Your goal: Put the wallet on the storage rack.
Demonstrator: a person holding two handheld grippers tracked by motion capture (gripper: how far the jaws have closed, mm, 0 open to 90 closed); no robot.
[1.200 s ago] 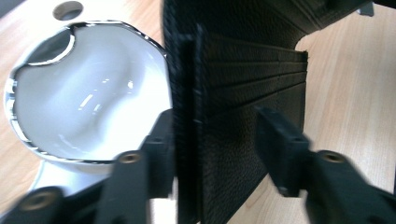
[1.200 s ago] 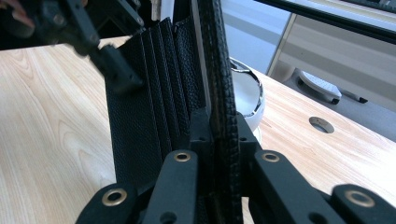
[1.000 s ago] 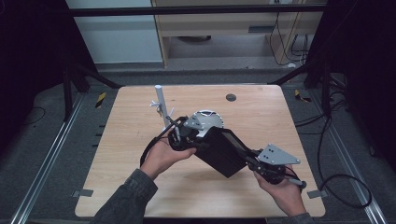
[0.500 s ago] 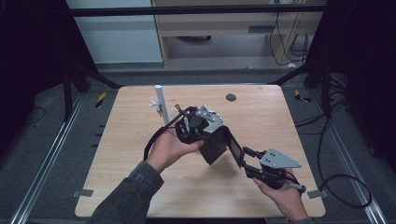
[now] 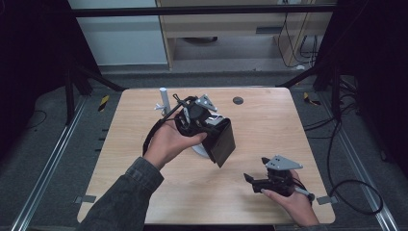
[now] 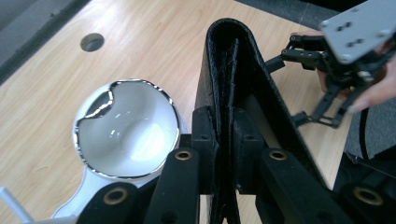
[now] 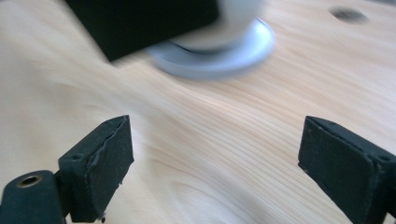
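Observation:
A black folded leather case (image 5: 222, 143) hangs on edge above the table's middle, and my left gripper (image 5: 210, 129) is shut on its top edge. In the left gripper view the jaws (image 6: 223, 126) pinch the case (image 6: 233, 65) between them. A white bowl with a shiny rim (image 6: 126, 128) stands on the table just below and to the left of the case (image 5: 198, 150). My right gripper (image 5: 251, 180) is open near the front right, apart from the case. Its jaws (image 7: 215, 154) stand wide over bare wood, with the case (image 7: 140, 23) and the bowl's base (image 7: 219, 49) blurred ahead.
A white upright post (image 5: 163, 98) stands at the back left of the wooden table (image 5: 269, 125). A small dark round hole (image 5: 237, 100) lies at the back centre. My right gripper (image 6: 331, 60) also shows beyond the case in the left gripper view.
The left gripper has lifted the case up and to the left, turning it on edge. The right gripper has come off the case, opened and drawn back toward the front right.

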